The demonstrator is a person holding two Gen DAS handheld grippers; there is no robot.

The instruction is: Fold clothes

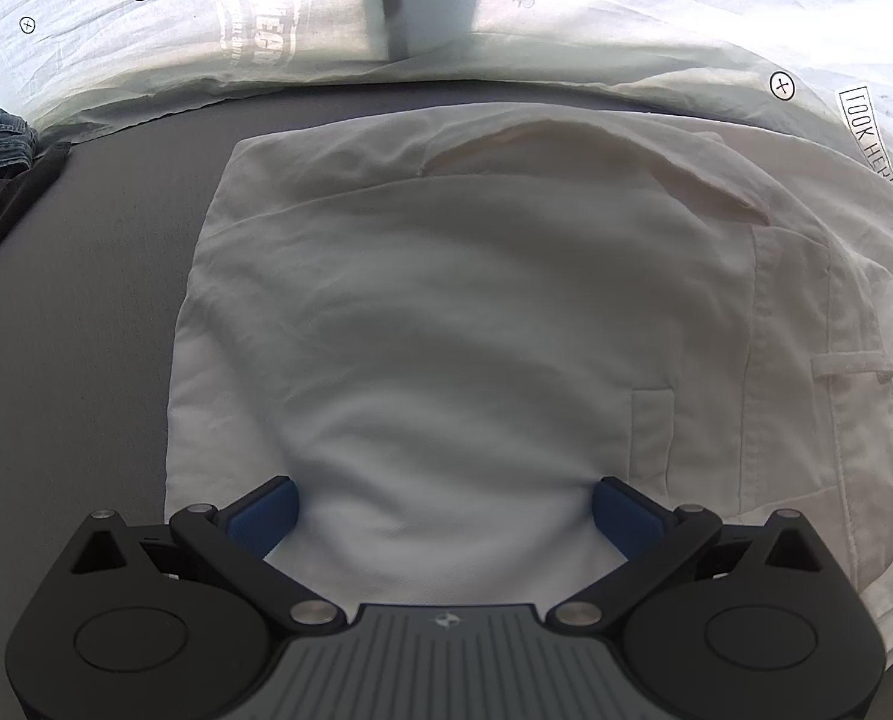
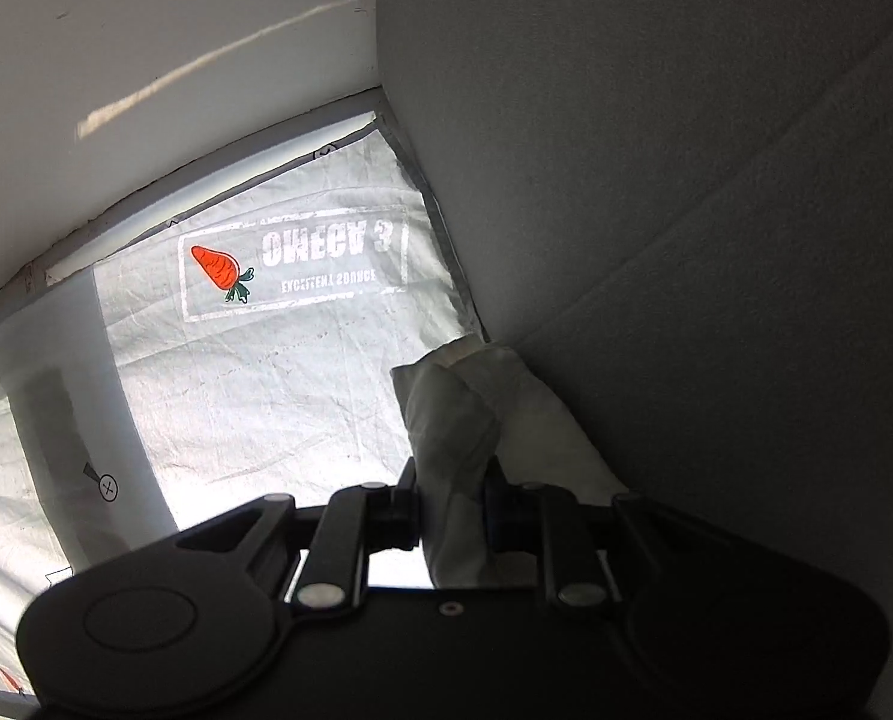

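Grey woven mat (image 1: 86,276) under creased, folded white trousers (image 1: 446,312).

The left tongs (image 1: 443,507) point steeply down with both blue pads spread wide at nine and three o'clock, nothing pinched between them, while the right tongs (image 2: 449,501), rolled sideways, are clamped on a bunched white garment fold (image 2: 455,426).

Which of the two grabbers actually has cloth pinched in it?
The right gripper: a bunch of white cloth is squeezed between its fingers. The left gripper is spread wide over the white garment.
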